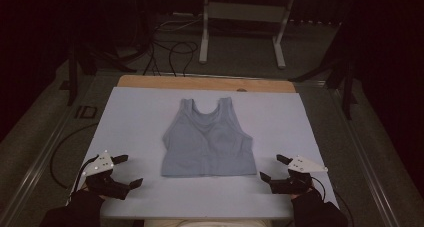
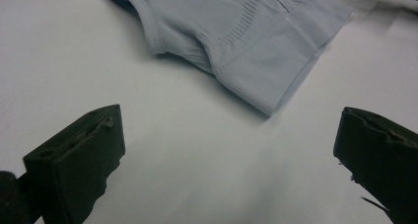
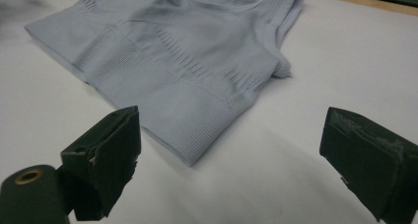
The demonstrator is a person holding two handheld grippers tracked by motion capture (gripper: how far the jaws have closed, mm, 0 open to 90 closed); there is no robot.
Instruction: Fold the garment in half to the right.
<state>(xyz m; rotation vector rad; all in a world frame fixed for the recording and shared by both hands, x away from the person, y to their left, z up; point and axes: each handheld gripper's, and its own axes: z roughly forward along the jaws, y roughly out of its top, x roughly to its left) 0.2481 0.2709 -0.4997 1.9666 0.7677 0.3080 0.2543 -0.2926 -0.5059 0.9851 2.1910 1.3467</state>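
A pale blue sleeveless crop top (image 1: 207,141) is laid flat at the centre of the high view, straps toward the top of the frame, hem toward the bottom. It rests on a light blue mat (image 1: 135,117) that covers most of a wooden table (image 1: 150,81); a strip of bare wood is seen along the mat's far edge.

The left gripper (image 1: 128,171) is seen at lower left of the high view, held in a dark-sleeved hand (image 1: 82,207). Its jaws are spread wide w/ nothing between them. It is placed near the top's lower left corner but apart from it. In the left gripper view the two black jaws are seen at lower left & lower right, bare mat between them, and the top (image 2: 236,36) lies across the upper centre, one hem corner nearest the jaws, not touched.

The right gripper (image 1: 271,167) is seen at lower right of the high view, also wide open & empty, just beside the top's lower right corner, no contact made. In the right gripper view the top (image 3: 167,61) is spread over the upper left & centre; its hem corner reaches down toward the lower-left jaw, though contact w/ the jaw can't be told.
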